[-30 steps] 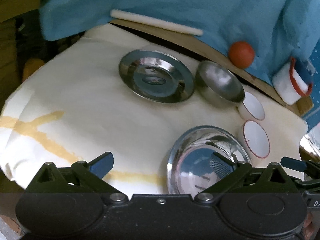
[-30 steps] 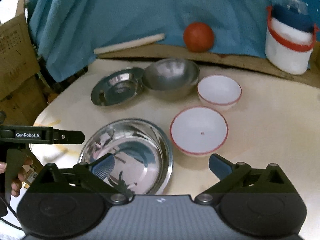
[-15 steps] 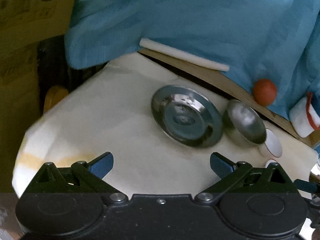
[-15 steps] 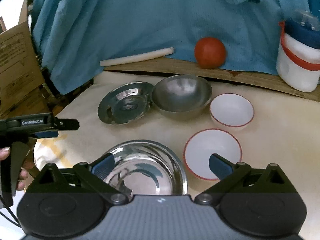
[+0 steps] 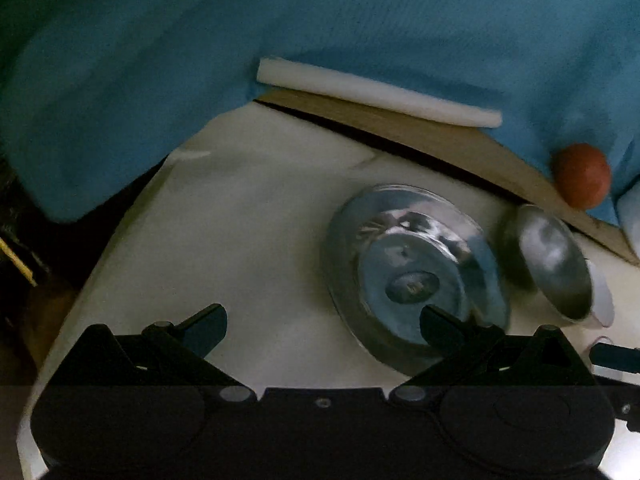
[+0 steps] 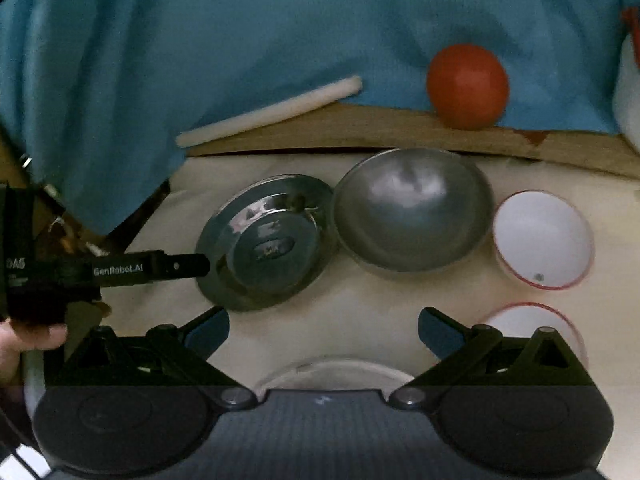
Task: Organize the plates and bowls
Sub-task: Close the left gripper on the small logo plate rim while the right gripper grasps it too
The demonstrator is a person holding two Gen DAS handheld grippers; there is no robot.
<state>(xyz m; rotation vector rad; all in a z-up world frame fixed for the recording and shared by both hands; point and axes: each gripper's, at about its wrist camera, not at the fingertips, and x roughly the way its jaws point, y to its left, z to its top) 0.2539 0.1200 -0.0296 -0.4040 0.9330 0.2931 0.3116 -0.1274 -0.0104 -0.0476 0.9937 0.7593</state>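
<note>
A shiny steel plate (image 5: 416,276) (image 6: 266,242) lies on the cream table beside a matte steel bowl (image 5: 554,262) (image 6: 412,216). Right of that bowl sit two white bowls with red rims, one farther (image 6: 542,240) and one nearer (image 6: 524,320). A second shiny steel bowl (image 6: 332,370) shows only its rim under my right gripper. My left gripper (image 5: 322,320) is open, its right finger over the plate's near edge. In the right wrist view the left gripper's fingers (image 6: 176,267) reach the plate's left rim. My right gripper (image 6: 324,326) is open above bare table.
A blue cloth (image 6: 200,40) hangs behind the table over a wooden board (image 6: 360,128). A white rod (image 6: 268,112) and an orange ball (image 6: 467,86) rest on that ledge. A white tub with a red band (image 6: 630,80) stands far right. A person's hand (image 6: 24,344) holds the left gripper.
The left gripper has moved forward and right toward the shiny plate, its right finger now over the plate's edge. The right gripper has advanced, so the near steel bowl slid under it.
</note>
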